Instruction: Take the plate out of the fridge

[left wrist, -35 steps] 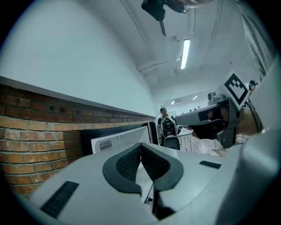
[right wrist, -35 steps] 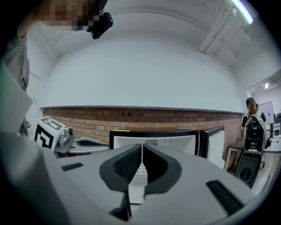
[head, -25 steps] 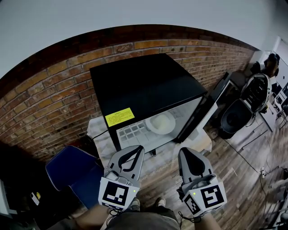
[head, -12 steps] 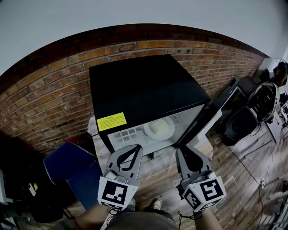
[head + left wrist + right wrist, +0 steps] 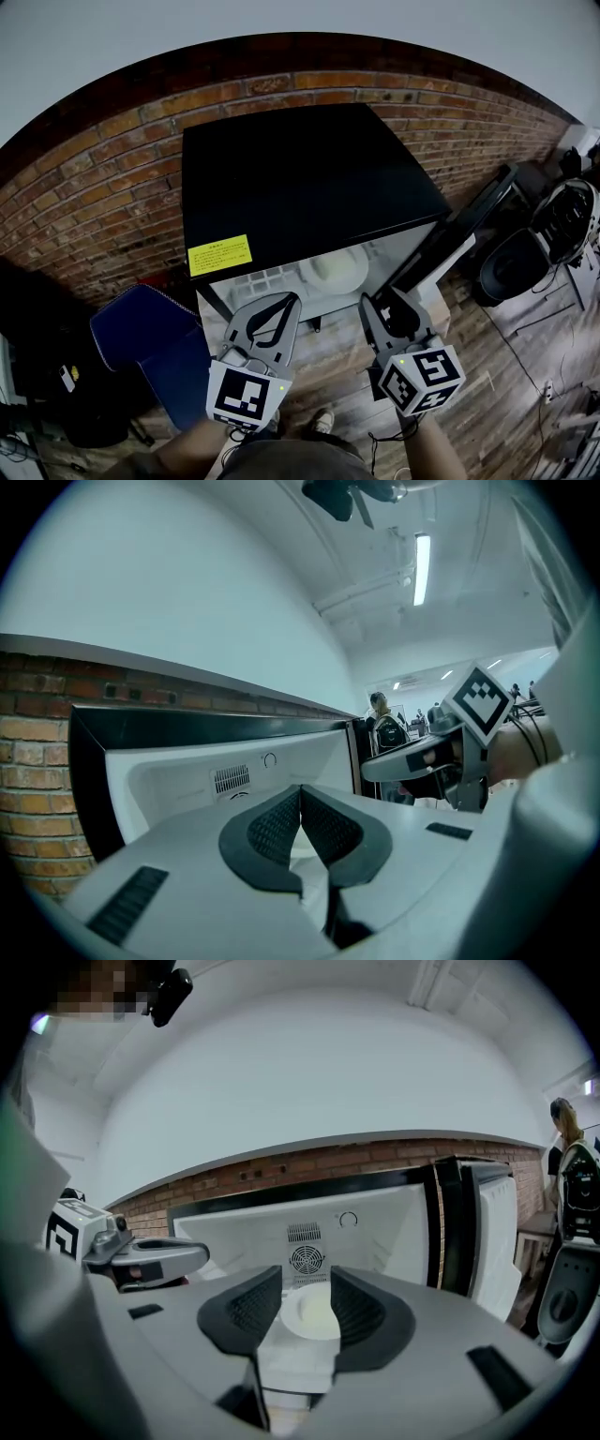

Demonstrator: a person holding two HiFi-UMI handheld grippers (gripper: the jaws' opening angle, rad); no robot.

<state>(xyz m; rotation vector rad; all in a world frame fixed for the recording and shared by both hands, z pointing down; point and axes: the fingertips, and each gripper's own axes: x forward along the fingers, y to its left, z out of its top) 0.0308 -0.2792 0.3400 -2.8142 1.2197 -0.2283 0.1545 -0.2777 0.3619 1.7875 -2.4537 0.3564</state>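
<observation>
Facing the fridge [image 5: 300, 178], my right gripper [image 5: 305, 1302] just opened wide, empty; left gripper [image 5: 300, 799] pinched closed. Skewed entry could shove the plate [image 5: 312, 1316] deeper inside.

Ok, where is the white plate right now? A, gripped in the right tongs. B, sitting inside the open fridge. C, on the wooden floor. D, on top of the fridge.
B: the white plate sits inside the open fridge, well ahead of the right tongs, whose jaws have just been opening and have nothing between them.
</observation>
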